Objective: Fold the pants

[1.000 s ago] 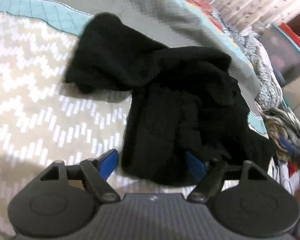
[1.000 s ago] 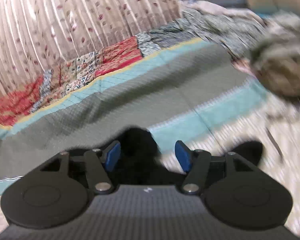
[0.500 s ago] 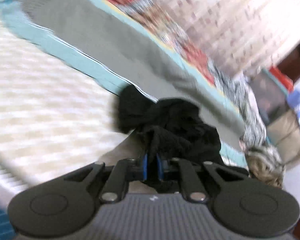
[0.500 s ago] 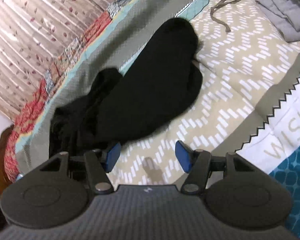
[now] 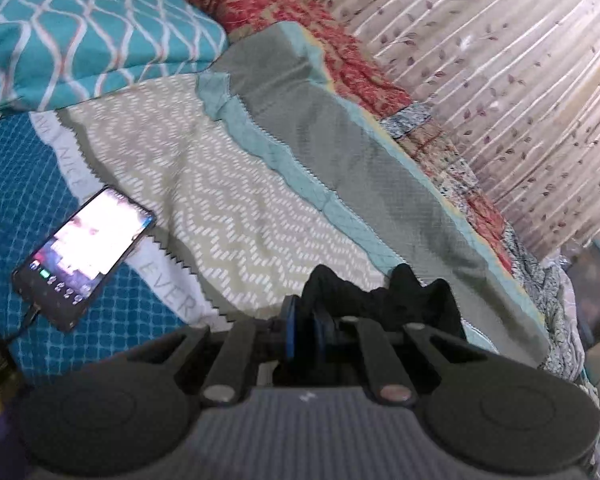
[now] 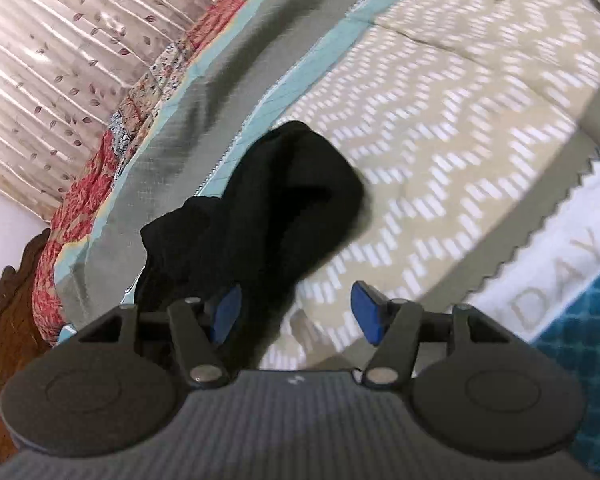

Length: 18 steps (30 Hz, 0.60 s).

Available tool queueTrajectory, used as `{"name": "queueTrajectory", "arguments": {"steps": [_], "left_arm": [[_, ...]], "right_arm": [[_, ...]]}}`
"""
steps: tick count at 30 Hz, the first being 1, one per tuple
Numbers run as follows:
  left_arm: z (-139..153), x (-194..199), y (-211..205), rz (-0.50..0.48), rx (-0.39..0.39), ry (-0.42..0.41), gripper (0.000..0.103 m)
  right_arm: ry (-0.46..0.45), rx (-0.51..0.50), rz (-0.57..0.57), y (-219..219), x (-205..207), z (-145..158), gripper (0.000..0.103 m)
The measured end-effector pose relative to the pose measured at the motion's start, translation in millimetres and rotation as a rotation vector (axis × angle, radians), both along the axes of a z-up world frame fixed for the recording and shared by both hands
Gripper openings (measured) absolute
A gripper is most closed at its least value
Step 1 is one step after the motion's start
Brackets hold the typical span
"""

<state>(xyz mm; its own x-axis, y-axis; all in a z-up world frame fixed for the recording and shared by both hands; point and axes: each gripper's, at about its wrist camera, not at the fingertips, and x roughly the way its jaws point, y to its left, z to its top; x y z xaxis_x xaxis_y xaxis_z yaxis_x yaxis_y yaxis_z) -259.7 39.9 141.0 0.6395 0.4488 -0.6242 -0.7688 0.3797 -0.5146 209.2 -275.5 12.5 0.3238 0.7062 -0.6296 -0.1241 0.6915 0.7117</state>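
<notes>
Left claw: I'm clenched on the pants, bunched just ahead.
Right claw: released, the pants' end lying partly between my pads on the bed.

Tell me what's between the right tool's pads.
In the right wrist view, the open right tool has an edge of the black pants near its left pad, otherwise bare bedspread.

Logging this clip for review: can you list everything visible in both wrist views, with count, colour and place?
black pants: one, black, bunched on the bedspread.
bedspread: one, beige chevron with grey, teal and blue bands, covering the bed.
pillow: one, teal with white pattern, far left.
phone: one, dark, screen lit, left on the bedspread.
curtain: one, beige with leaf print, behind the bed.
left gripper: one, blue pads shut on the black pants.
right gripper: one, blue pads open beside the black pants.
</notes>
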Motion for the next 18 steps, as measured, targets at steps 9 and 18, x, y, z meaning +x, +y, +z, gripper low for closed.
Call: {"name": "queueTrajectory", "arguments": {"steps": [9,18], "left_arm": [[-9,-25,17,0.016,-0.035,-0.069,0.009],[15,-29,9,-0.022,-0.007,-0.119,0.007]], "right_arm": [[0.053,0.045,-0.043,29,44,-11,0.054],[-0.275,0.099,-0.247,-55,23,93,0.008]]}}
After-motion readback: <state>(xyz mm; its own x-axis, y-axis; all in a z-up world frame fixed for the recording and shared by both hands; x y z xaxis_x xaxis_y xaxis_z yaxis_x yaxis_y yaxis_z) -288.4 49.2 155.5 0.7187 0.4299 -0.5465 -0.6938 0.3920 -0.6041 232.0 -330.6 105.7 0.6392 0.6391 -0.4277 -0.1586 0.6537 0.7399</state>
